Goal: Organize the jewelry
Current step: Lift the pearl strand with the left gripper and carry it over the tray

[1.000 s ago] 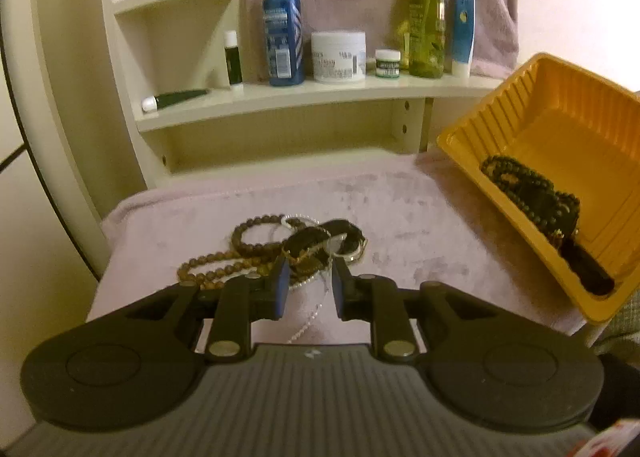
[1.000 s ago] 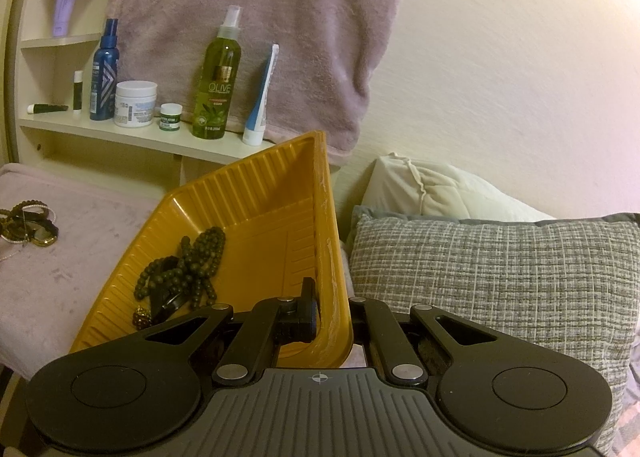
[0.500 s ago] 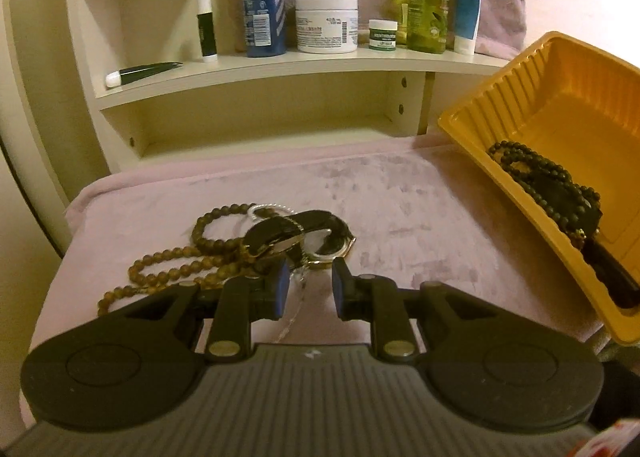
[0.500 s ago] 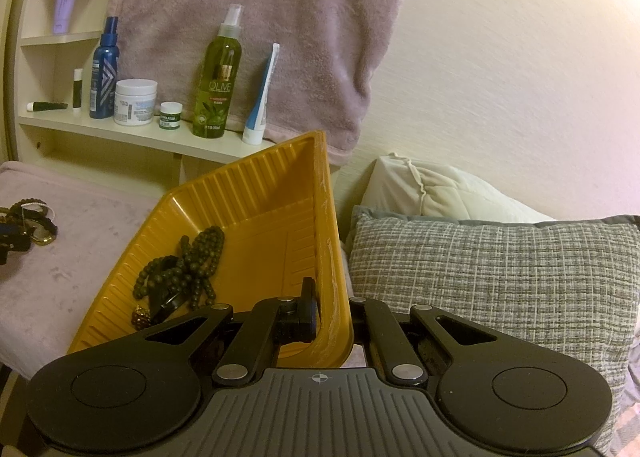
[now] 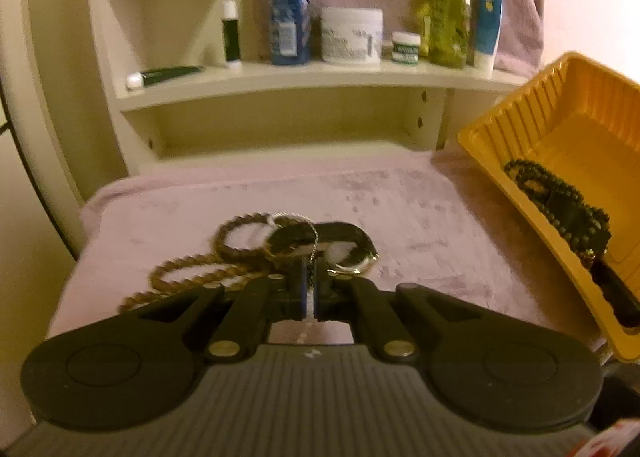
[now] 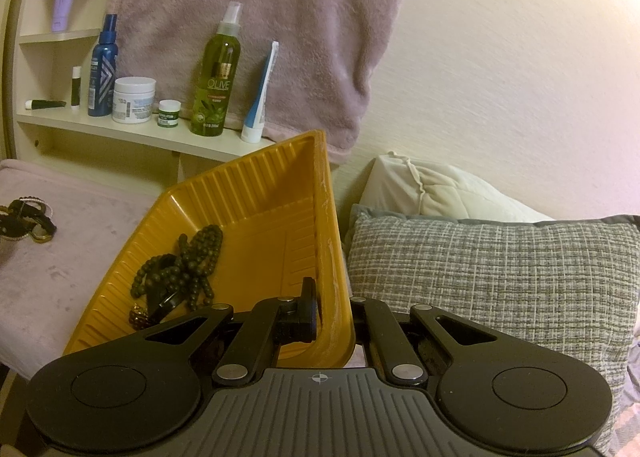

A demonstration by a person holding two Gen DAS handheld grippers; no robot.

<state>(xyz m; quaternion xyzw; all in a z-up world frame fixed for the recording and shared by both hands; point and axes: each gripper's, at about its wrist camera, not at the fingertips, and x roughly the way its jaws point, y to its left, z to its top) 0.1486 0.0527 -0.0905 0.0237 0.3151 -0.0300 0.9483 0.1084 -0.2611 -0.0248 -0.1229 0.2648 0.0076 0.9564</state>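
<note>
On the pink blanket: your left tongs (image 5: 310, 289) sit over the near edge of the jewelry pile (image 5: 280, 253), low and close.
Change: a second ago the left tongs stood apart above the pile; now their jaws are drawn nearly together, with only a thin slit between them.
Catch: a thin silver chain (image 5: 312, 245) runs from the pile down into that slit, so you look to have pinched it, though blur hides the contact itself.
Pile: brown wooden beads (image 5: 192, 277) trail toward the blanket's left edge; a black-strapped watch (image 5: 344, 249) and a silver ring-shaped piece lie tangled against them.
Right side: your right tongs (image 6: 332, 321) are clamped on the near wall of the yellow tray (image 6: 256, 193), one finger inside, one outside, tilting it up off the blanket's right edge.
No change there: the tray grip and tilt match the view from a second ago.
Already sorted: a dark bead strand (image 6: 180, 269) and a dark strap rest low in the tray's near left corner.
Meaning: one transfer looks done and the next looks begun; the pile is not yet lifted.
Risk: the chain is looped through the watch and beads, so a lift may drag the whole tangle or slip free of it.
Next call: raise slowly and see what follows before you swing toward the tray.
Backdrop: bottles and jars line the shelf (image 5: 320, 73) behind; a checked pillow (image 6: 492, 281) lies beside the tray.
</note>
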